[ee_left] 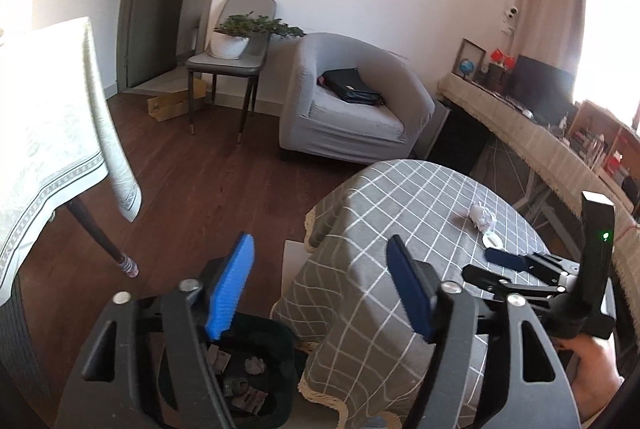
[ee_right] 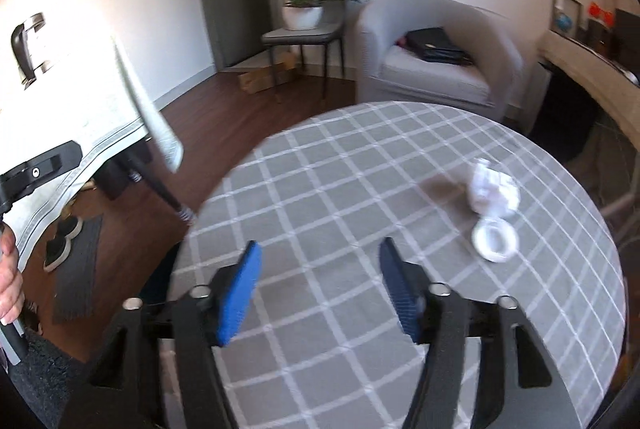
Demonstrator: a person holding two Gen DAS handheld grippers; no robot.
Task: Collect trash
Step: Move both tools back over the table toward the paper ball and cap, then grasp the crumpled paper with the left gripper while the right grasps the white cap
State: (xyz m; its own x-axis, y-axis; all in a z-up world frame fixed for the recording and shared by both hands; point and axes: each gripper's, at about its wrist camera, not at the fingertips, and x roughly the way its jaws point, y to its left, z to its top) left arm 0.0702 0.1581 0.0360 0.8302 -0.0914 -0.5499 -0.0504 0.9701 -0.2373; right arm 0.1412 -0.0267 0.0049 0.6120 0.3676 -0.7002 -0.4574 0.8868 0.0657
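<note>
A round table (ee_right: pixel 360 169) covered in a grey cloth with a white grid serves as the landmark. On the table's right half, seen from the right wrist camera, lies a crumpled white paper wad (ee_right: pixel 493 192). Touching or just beside it, on the nearer side, sits a small white ring-shaped item (ee_right: pixel 495 241) that may be a lid or a roll of tape; which one cannot be told.

The right gripper (ee_right: pixel 320 289) hovers above the table's near half, its blue-padded fingers spread wide apart and holding nothing. The wad and the ring lie ahead and to the right of it, apart from the fingers.

The left gripper (ee_left: pixel 322 287) is off the table's left edge, above the floor. Its blue-padded fingers are also spread wide and empty. Directly under it, beside the table's draped cloth, stands a dark trash bin (ee_left: pixel 264 373) with several crumpled grey scraps (ee_left: pixel 255 365) inside.

Beyond the table's far edge stands a grey armchair (ee_left: pixel 352 101) with a black bag (ee_left: pixel 350 87) on its seat. Left of the armchair, a potted plant (ee_left: pixel 240 35) rests on a grey chair (ee_left: pixel 232 65).
</note>
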